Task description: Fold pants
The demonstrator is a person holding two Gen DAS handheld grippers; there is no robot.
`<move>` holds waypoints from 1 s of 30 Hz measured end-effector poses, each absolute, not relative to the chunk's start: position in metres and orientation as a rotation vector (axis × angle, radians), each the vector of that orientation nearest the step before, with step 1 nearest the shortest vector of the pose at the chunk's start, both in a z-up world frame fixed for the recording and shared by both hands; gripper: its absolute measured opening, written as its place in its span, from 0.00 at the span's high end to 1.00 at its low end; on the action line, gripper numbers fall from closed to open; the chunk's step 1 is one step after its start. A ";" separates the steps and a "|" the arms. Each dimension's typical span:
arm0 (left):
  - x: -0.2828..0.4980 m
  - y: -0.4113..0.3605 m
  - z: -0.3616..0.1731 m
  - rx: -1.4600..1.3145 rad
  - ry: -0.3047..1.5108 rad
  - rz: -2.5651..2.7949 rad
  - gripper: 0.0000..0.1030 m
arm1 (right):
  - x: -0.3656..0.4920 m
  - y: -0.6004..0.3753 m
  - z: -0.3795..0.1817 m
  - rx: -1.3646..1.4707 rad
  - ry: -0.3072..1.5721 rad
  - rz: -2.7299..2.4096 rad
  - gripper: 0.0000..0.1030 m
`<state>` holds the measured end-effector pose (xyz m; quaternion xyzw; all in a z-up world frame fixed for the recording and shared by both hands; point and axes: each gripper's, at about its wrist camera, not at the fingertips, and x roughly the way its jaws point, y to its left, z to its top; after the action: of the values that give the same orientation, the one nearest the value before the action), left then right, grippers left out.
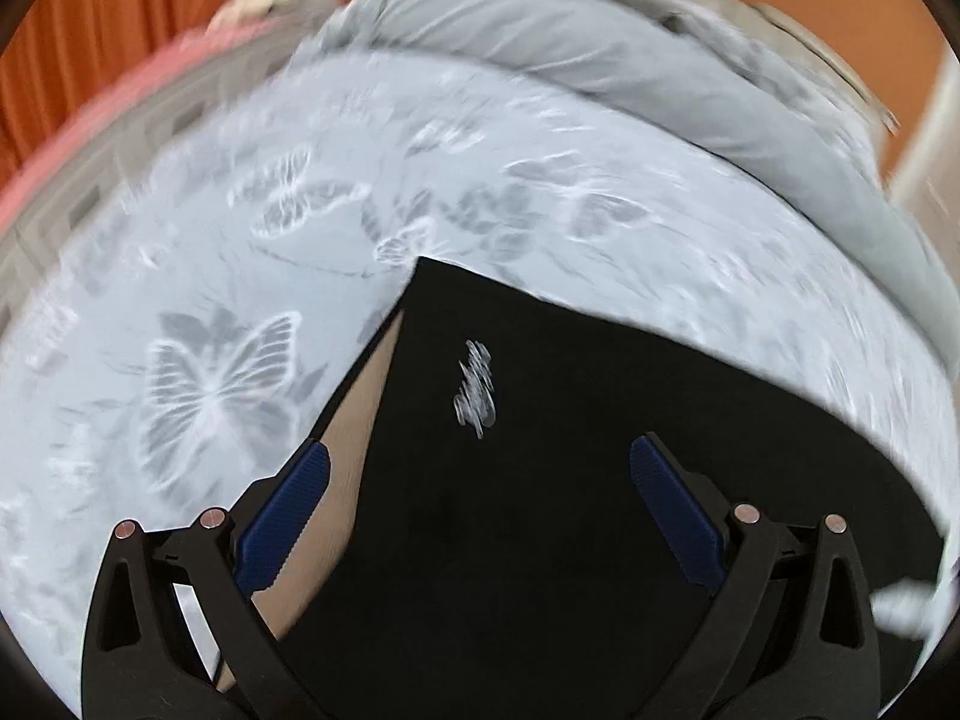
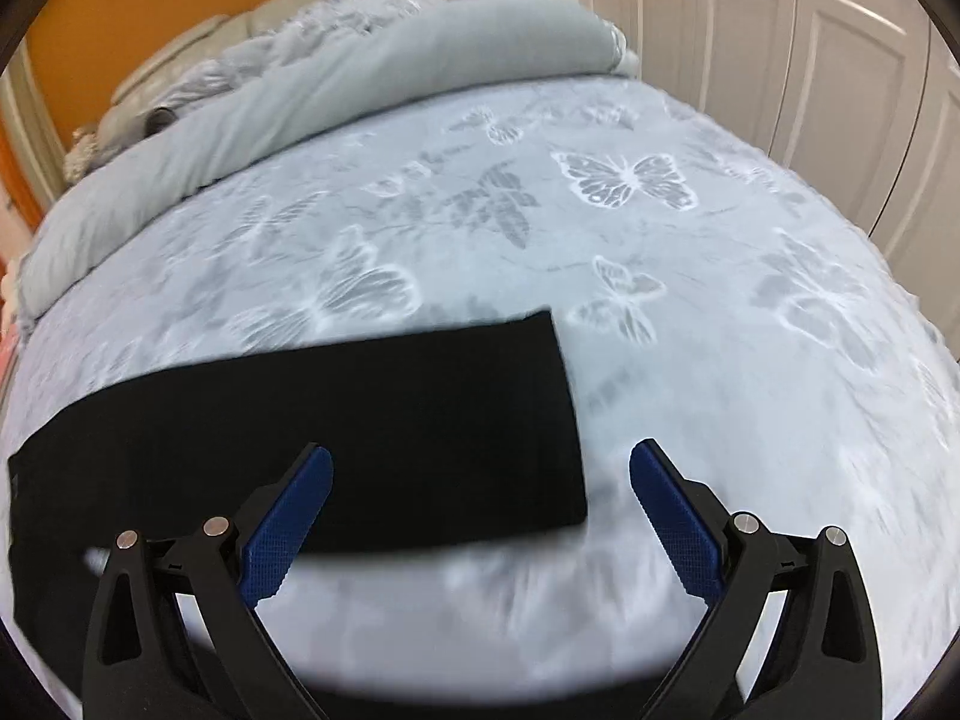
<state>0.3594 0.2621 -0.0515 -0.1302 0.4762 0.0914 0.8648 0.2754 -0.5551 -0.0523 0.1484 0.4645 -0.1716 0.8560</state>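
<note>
While both my left gripper (image 1: 480, 480) and right gripper (image 2: 480, 480) gape empty, I reckon these limp, light black fabric pants (image 2: 360, 420) want pinching at the hem corners.

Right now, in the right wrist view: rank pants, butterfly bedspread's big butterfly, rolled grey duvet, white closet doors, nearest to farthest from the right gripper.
1. pants, just ahead, toward the left of the right gripper
2. big butterfly, mid-bed, ahead and right
3. rolled grey duvet, across the bed's far end
4. white closet doors, behind the bed, far right
</note>
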 end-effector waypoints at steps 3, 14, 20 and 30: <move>0.399 0.279 -0.074 -0.281 1.020 0.270 0.05 | 0.305 -0.565 -0.075 0.325 1.008 -0.374 0.05; 0.437 0.266 -0.097 -0.261 1.066 0.224 0.81 | 0.330 -0.530 -0.064 0.239 0.941 -0.289 0.87; 0.395 0.262 -0.028 -0.301 0.897 0.113 0.83 | 0.277 -0.509 0.016 0.194 0.737 -0.241 0.88; 0.224 0.278 0.065 -0.292 0.767 -0.076 0.83 | 0.111 -0.495 0.086 0.026 0.573 -0.168 0.87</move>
<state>0.2240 0.2780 0.0645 -0.1417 0.3725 -0.0368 0.9164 0.1114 -0.4949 0.0861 0.0126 0.2822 -0.0827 0.9557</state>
